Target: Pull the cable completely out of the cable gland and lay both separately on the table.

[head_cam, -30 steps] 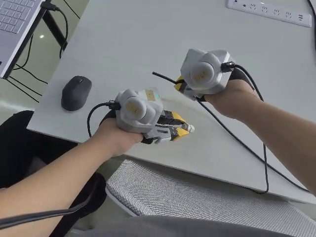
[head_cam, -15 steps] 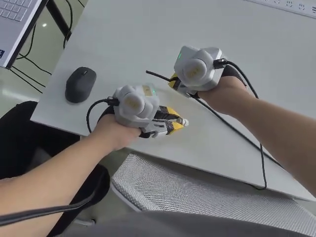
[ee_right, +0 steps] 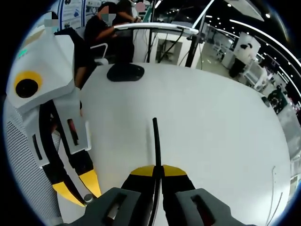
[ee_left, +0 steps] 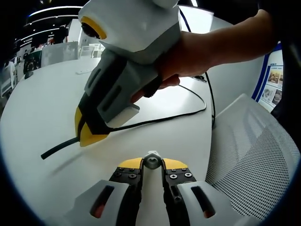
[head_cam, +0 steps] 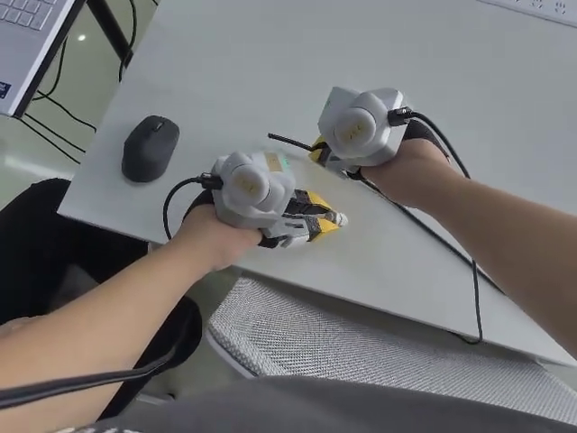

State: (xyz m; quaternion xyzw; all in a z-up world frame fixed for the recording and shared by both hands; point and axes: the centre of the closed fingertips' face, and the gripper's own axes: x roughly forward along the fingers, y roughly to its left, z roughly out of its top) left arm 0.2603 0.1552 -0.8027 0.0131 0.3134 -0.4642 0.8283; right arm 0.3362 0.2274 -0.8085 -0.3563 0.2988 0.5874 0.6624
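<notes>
Leftmost, spot a laptop [head_cam: 22,41] corner beyond the table [head_cam: 270,54] edge, then a dark mouse [head_cam: 150,147] lying on the white top. Moving right, find the left gripper [head_cam: 330,222] by the table's near edge, above a mesh chair [head_cam: 361,347], tips aimed rightward. Pinches the gland [head_cam: 338,218] between its yellow tips. In the left gripper view, see those jaws drawn close onto the small pale gland [ee_left: 152,159], with table beyond. Cannot tell whether the gland touches the top.

Just right and farther back, find the right gripper [head_cam: 320,153], tips aimed leftward. Clamps the cable [head_cam: 288,142] with jaws pressed onto it, and leaves a bare black end poking out past the tips, clear of the gland. In the right gripper view, follow the cable [ee_right: 155,146] straight out from the closed tips over the table, ending well short of the mouse [ee_right: 124,71]. In the left gripper view, see the right gripper [ee_left: 87,138] just ahead of the gland, with the cable [ee_left: 59,148] end jutting from its tip, lifted off the top over its own shadow.
</notes>
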